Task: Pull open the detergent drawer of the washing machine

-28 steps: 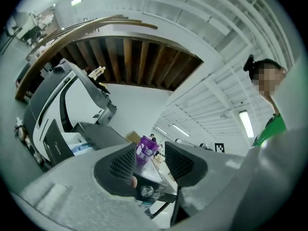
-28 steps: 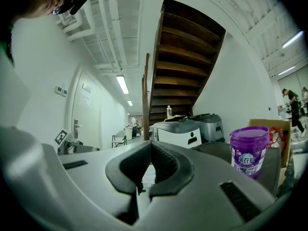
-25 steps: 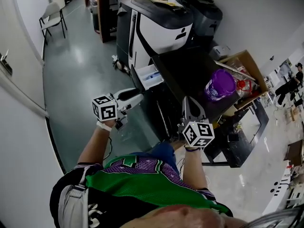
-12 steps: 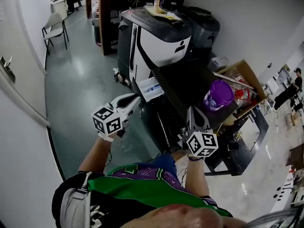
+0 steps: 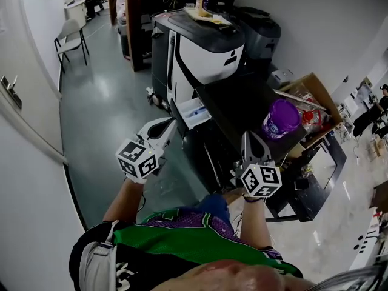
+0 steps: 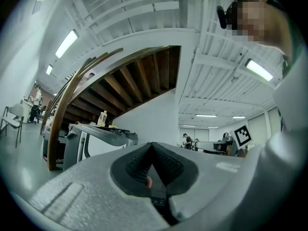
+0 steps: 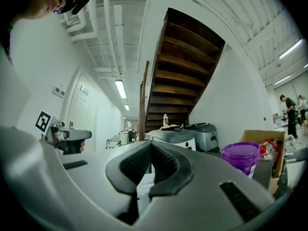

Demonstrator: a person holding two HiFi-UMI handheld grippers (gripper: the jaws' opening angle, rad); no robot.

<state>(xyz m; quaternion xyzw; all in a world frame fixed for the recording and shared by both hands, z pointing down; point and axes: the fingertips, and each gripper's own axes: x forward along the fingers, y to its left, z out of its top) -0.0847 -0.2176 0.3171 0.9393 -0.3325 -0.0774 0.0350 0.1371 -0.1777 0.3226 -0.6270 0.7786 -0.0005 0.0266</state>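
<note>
In the head view the black washing machine stands ahead of me with its white and blue detergent drawer pulled out toward the left. My left gripper hangs in the air just left of and below the drawer's front, apart from it, with its jaws shut on nothing. My right gripper hovers by the machine's near edge, also shut and empty. In the left gripper view the pads meet at the tips of the left gripper. In the right gripper view a bit of the drawer shows past the right gripper.
A purple tub sits on the washer's top, beside an open cardboard box. Behind stands a white and black appliance with a bottle on it. A folding chair is at the far left on the green floor.
The left gripper's jaws have closed, and that hand has risen and rolled, so its cube now faces differently. The right gripper rose a little. The drawer stays pulled out.
</note>
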